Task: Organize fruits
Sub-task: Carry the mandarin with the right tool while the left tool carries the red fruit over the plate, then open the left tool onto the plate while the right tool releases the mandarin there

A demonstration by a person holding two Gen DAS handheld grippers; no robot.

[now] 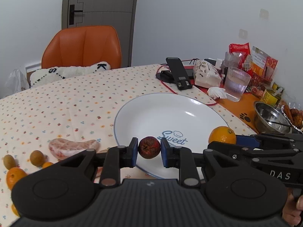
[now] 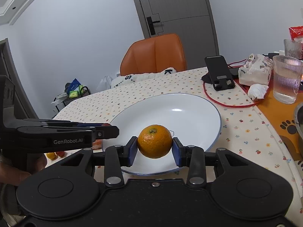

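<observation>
The left gripper (image 1: 149, 147) is pinching a small, dark red, rough-skinned fruit (image 1: 149, 147) between its blue pads, while the right gripper (image 2: 155, 144) is clamping a glossy orange (image 2: 155, 143), both hovering over the white plate's (image 2: 198, 113) near rim on the flowered tablecloth (image 1: 66, 104)

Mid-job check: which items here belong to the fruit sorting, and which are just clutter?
Job: dark red fruit in left gripper; orange in right gripper; white plate; loose fruits.
Clutter: phone stand, glass, steel bowl, snack packets.
</observation>
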